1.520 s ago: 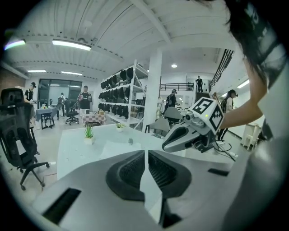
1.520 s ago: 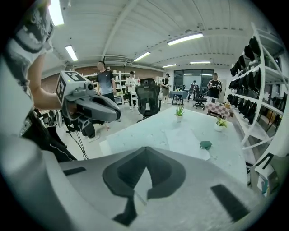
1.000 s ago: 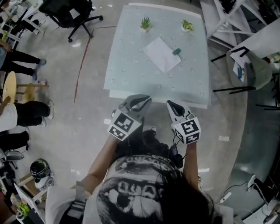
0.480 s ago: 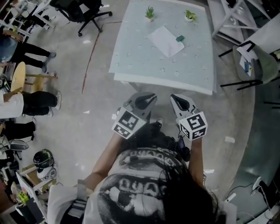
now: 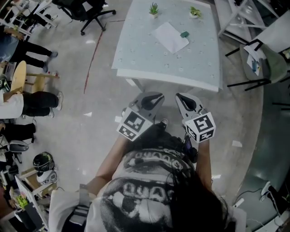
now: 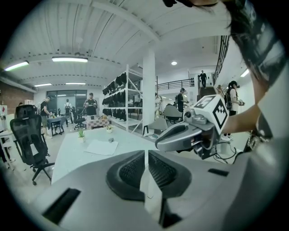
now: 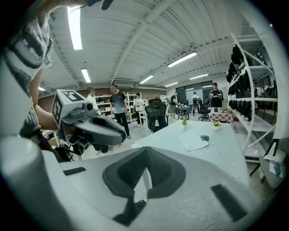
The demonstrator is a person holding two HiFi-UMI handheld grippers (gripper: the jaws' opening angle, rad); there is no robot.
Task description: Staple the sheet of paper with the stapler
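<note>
A white sheet of paper [image 5: 170, 37] lies on the pale table [image 5: 136, 54], toward its far side. A small green stapler [image 5: 184, 34] sits at the sheet's right corner. Both also show far off in the left gripper view, paper [image 6: 101, 146] and stapler [image 6: 110, 140], and in the right gripper view, paper [image 7: 193, 142] and stapler [image 7: 205, 138]. My left gripper [image 5: 153, 98] and right gripper [image 5: 182, 98] hang side by side over the floor, short of the table's near edge. Each is shut with nothing in it, left gripper [image 6: 147, 154], right gripper [image 7: 145, 152].
Two small potted plants [image 5: 154, 9] [image 5: 195, 12] stand at the table's far edge. A black office chair [image 5: 86, 11] is at the far left, with a wooden stool [image 5: 20, 77] and seated people [image 5: 31, 104] to the left. Another table and metal frames [image 5: 253, 50] stand on the right.
The table has slid up in the head view. Both grippers overlapped its near edge before and now sit short of it. Their jaws stay shut and empty.
</note>
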